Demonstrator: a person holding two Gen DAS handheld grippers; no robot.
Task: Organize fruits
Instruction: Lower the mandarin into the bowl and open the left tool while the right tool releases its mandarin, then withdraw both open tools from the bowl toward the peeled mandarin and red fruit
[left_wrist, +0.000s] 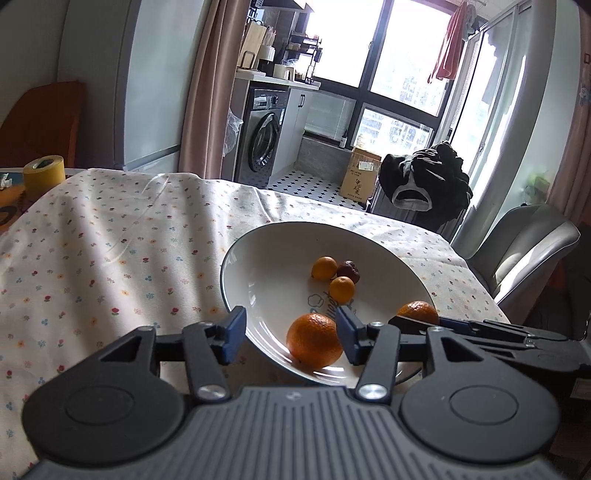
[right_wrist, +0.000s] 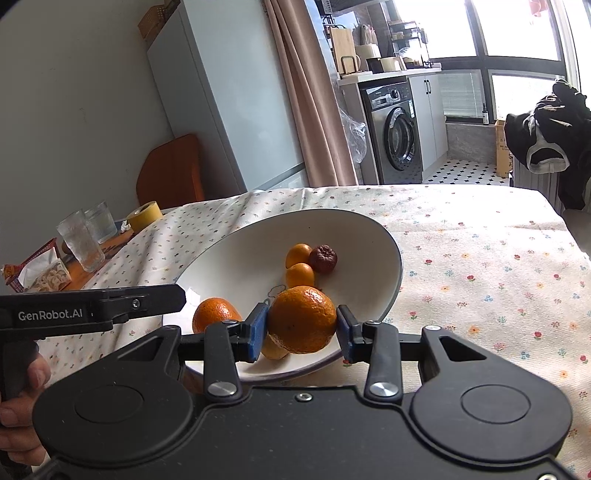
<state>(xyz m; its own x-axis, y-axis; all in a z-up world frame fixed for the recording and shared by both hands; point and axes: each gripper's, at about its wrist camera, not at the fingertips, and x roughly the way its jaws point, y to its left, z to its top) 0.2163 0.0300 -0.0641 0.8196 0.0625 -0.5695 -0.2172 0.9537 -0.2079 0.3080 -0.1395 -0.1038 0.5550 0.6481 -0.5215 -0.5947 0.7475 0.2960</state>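
Landmark: the wide white ceramic bowl (right_wrist: 391, 258) on the flower-print tablecloth (right_wrist: 480, 258).

Far left of the bowl, off the cloth: two ribbed clear glasses (right_wrist: 86, 236) and a yellow tape roll (right_wrist: 145, 215).

At the bowl's near-left rim, the left gripper (left_wrist: 291, 334) hangs with its blue pads spread. A loose orange mandarin (left_wrist: 314, 339) lies in the bowl just under them, not touched by either pad.

Bowl centre: two small orange kumquats (left_wrist: 325, 267) and a dark wrinkled dried fruit (left_wrist: 349, 270), bunched together.

At the bowl's near-right rim, the right gripper (right_wrist: 302, 326) is pinching a large orange mandarin (right_wrist: 302, 319) between both pads, over the bowl's near side. A yellowish fruit sits partly hidden beneath it.

Judgement: placement step. To do it well, lower the mandarin close to the bowl floor before easing the pads apart. It is round and will roll downslope. Aim for the bare patch right of the loose mandarin, and keep the left gripper clear.
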